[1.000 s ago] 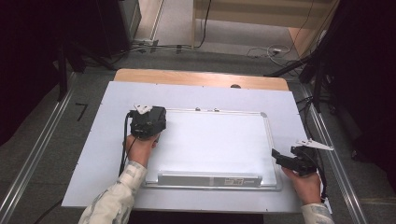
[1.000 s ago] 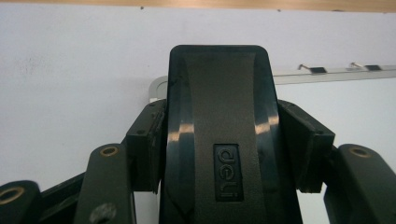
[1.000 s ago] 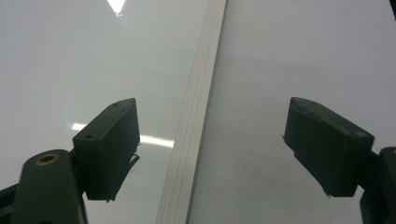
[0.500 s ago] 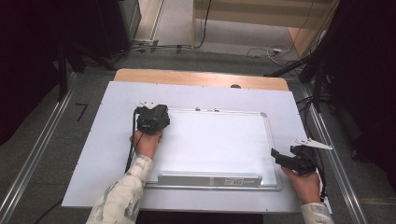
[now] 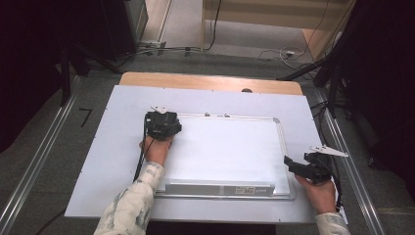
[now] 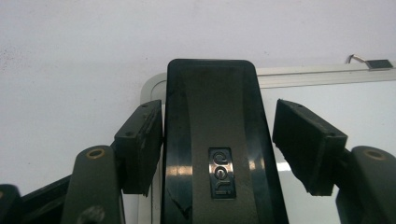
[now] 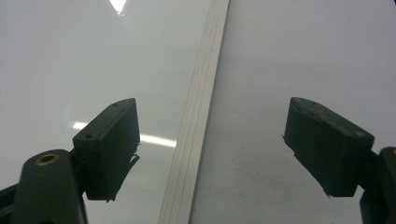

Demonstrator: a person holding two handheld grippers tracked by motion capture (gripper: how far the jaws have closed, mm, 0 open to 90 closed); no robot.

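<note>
We looked down on a white counter (image 5: pixel 98 161) with a whiteboard (image 5: pixel 225 152) lying flat on it, silver frame all round. Our left tongs (image 5: pixel 162 122) sat at the board's far left corner, and our right tongs (image 5: pixel 293 166) hung over its right edge.

Through the left gripper view, a glossy black block, most likely a board eraser (image 6: pixel 212 140), lay between the two pads at that rounded corner, on the board by its frame. The left pad (image 6: pixel 140 144) was just against its side, while the right pad (image 6: pixel 306 140) stood clear with a gap between. These tongs had just been opening: a second earlier the left hand was farther left, off the corner, and it then came across to the corner. So we judged that the eraser had been set down there and the clench let go; the left tongs were released, gripping nothing.

In the right gripper view, the right tongs were spread wide and empty, straddling the board's frame strip (image 7: pixel 196 140) without touching it. That hand had stayed where it was.

To us, the placing step looked finished, with only lifting the left tongs clear left.
</note>
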